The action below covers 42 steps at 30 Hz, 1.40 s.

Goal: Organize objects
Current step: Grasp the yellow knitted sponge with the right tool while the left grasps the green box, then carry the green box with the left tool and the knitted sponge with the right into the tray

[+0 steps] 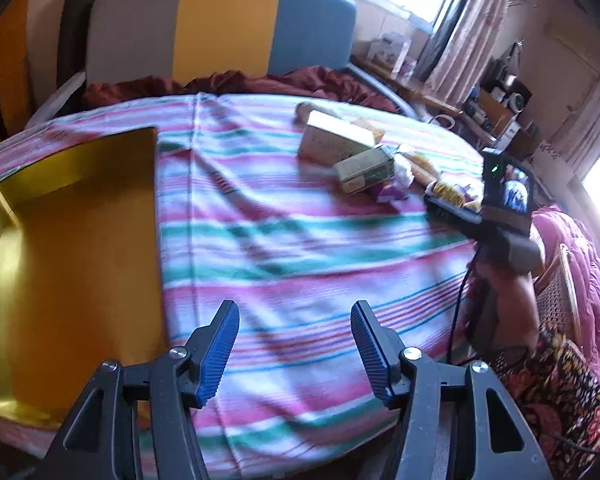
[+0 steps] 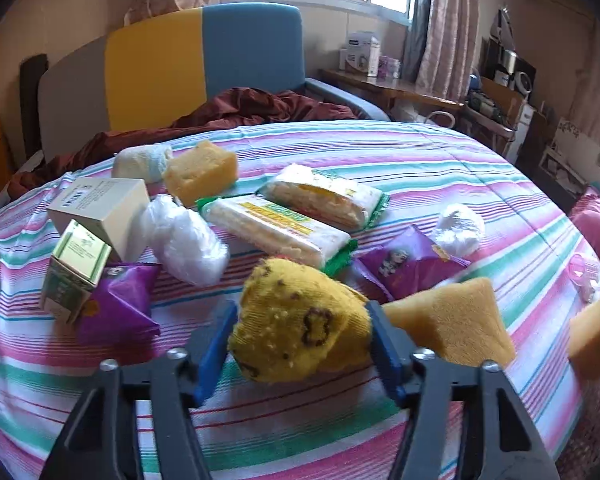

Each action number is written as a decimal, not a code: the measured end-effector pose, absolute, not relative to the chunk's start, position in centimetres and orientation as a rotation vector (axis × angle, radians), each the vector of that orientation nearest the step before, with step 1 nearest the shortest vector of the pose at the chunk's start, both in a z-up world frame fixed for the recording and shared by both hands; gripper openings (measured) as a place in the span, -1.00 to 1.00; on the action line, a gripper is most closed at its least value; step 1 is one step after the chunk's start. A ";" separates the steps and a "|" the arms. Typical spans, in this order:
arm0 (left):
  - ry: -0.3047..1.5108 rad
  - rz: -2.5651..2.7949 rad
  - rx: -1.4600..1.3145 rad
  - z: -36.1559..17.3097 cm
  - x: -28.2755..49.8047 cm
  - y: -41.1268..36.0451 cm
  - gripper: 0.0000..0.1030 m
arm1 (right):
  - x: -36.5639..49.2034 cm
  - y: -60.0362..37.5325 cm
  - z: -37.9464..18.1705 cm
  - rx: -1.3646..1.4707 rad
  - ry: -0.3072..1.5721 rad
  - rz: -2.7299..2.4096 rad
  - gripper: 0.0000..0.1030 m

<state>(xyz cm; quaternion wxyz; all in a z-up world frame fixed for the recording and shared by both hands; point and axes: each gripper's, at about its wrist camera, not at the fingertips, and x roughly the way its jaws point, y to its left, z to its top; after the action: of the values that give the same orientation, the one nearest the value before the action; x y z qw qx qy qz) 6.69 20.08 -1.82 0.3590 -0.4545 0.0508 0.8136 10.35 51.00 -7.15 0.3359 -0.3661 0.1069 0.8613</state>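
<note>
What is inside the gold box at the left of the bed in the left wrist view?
Nothing shows inside the gold box: only its bare shiny floor and walls. The near corner is covered by the left gripper, so that part cannot be checked.

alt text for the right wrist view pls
The right tool is closed on a balled yellow sock above a striped bedspread. Orange sponges, wrapped snack packs, purple packets and small boxes lie scattered behind it.
</note>
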 end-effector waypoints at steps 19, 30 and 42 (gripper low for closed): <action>0.041 2.013 -1.119 -2.7 -0.2 31.8 0.60 | 10.5 48.5 -7.1 -0.911 0.116 2.227 -0.10; 0.040 2.026 -1.002 -3.7 -2.9 37.6 0.76 | 10.8 49.0 -7.4 -0.909 0.163 2.238 -0.09; 0.130 1.945 -1.092 -7.4 -4.1 37.9 0.50 | 10.9 49.2 -7.5 -0.912 0.185 2.242 -0.08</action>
<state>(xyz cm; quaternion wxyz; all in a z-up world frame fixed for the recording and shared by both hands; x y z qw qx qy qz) -4.07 37.87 -7.39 0.4381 -0.4394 0.0521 0.7825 10.90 49.22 -7.52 0.3497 -0.3520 0.0713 0.8653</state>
